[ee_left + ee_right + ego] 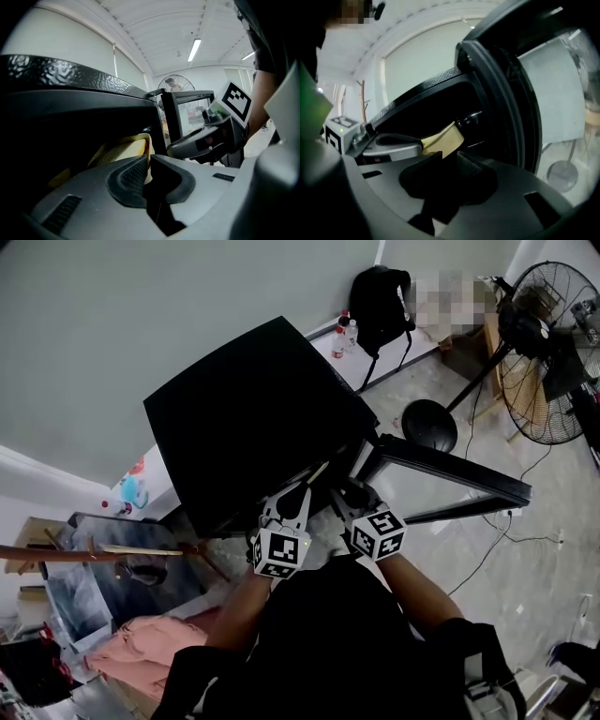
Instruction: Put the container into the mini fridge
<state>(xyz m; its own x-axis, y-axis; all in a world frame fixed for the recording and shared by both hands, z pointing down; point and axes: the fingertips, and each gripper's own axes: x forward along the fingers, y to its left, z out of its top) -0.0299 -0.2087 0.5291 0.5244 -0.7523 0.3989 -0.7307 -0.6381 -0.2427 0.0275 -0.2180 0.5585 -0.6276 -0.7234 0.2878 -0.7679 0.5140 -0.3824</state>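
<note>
A black mini fridge (253,418) stands below me with its door (450,470) swung open to the right. A pale yellow container (124,150) sits at the fridge's mouth, and only a thin edge of it (319,472) shows in the head view. My left gripper (149,161) is shut on its rim. My right gripper (449,161) is close beside it on the door side. Its jaws stand narrowly apart with a dark gap, and the container's corner (445,137) lies just over their tips. The left gripper (393,143) shows holding the container's other end.
A standing fan (548,352) with a round black base (428,425) is on the floor at the right. A black backpack (380,301) and bottles (342,334) stand by the far wall. A wooden pole (94,552) and pink cloth (141,648) lie at the left.
</note>
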